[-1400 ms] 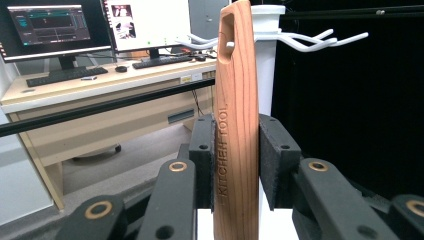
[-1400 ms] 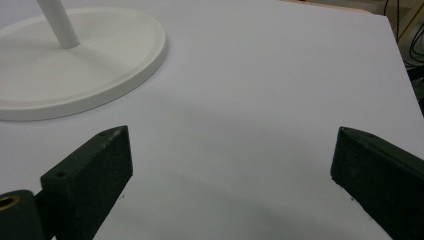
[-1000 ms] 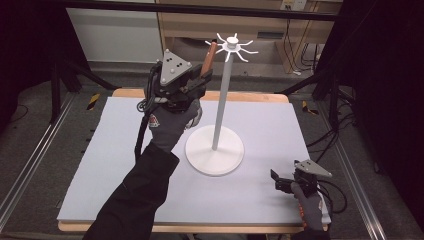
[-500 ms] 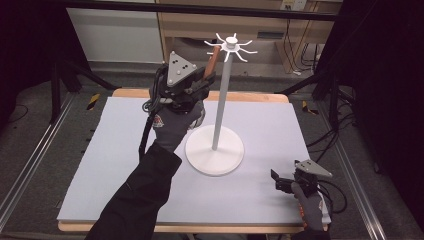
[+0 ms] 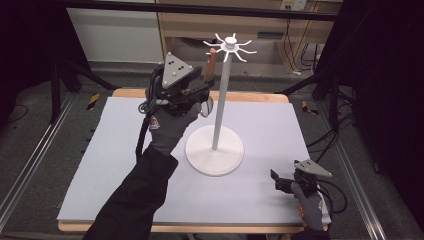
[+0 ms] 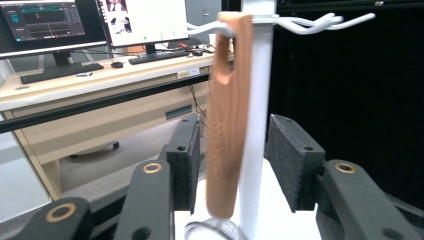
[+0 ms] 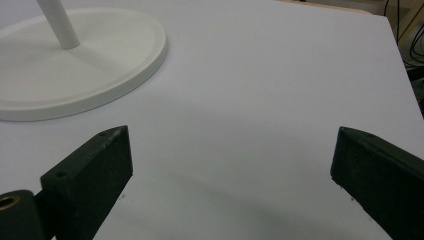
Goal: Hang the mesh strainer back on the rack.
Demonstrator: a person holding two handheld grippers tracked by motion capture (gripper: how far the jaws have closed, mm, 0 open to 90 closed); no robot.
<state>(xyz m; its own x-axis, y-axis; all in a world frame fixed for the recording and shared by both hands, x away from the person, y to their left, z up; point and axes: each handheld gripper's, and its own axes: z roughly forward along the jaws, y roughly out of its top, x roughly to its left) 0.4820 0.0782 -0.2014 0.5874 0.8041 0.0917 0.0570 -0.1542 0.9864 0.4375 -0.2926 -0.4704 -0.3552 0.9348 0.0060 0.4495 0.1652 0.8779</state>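
A white stand [image 5: 219, 105] with several hook arms [image 5: 231, 44] at its top rises from a round base [image 5: 215, 156] in the middle of the table. A wooden-handled utensil [image 5: 211, 64] hangs from one hook by the slot in its handle [image 6: 229, 100], with a round head [image 6: 215, 231] at its lower end. My left gripper [image 5: 206, 97] is raised beside the pole [image 6: 257, 100]. Its jaws have just been opening and now stand to either side of the handle with a gap on each side. My right gripper [image 5: 278, 181] rests open near the table's front right corner, with nothing between its jaws [image 7: 232, 150].
The table is covered by a pale sheet [image 5: 110, 150] with a wooden edge [image 5: 250, 97] along the back. The stand's base [image 7: 75, 75] lies ahead and to the left of my right gripper. Dark floor and cables [image 5: 332, 200] surround the table.
The left gripper's jaws have come apart from the wooden handle, which now hangs from the hook by itself. Neither hand has shifted noticeably.
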